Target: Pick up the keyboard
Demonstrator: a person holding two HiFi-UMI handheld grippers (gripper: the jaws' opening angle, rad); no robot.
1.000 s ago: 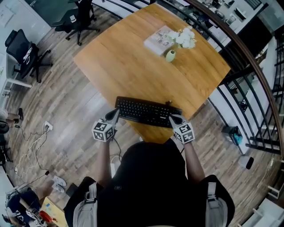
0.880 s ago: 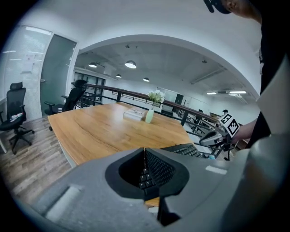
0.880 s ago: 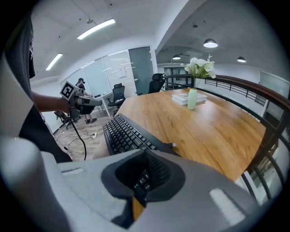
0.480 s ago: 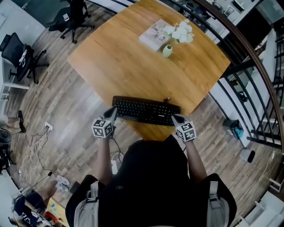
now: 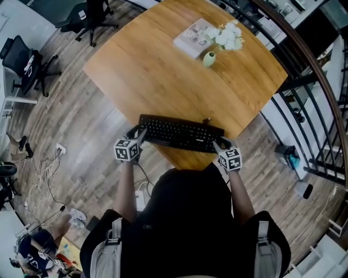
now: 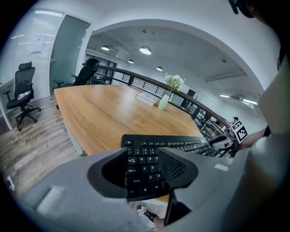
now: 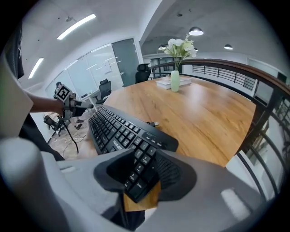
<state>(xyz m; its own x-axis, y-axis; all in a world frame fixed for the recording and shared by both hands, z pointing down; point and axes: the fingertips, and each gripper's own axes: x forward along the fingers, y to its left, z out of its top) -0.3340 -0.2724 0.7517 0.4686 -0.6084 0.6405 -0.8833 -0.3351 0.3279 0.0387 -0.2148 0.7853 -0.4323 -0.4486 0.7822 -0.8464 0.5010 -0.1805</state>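
A black keyboard [image 5: 179,134] lies flat on the wooden table [image 5: 163,70], along its near corner edge. My left gripper [image 5: 136,134] is at the keyboard's left end. Its jaws have just been opening, and in the left gripper view the keyboard's [image 6: 172,145] left end lies in the left gripper's [image 6: 144,168] gap. My right gripper [image 5: 220,144] is at the right end. Its jaws have also just been opening, and in the right gripper view the keyboard's [image 7: 118,129] right corner sits between the right gripper's [image 7: 144,174] fingers. Neither pair of pads visibly presses on it.
A green vase of white flowers [image 5: 209,58] and a book [image 5: 193,39] stand at the table's far side. Office chairs [image 5: 89,16] are on the floor beyond, with cables [image 5: 49,174] on the left. A curved railing [image 5: 321,108] runs along the right.
Both grippers have sunk lower and closed in on the keyboard's two ends. Their jaws now stand apart around those ends. The keyboard has not moved.
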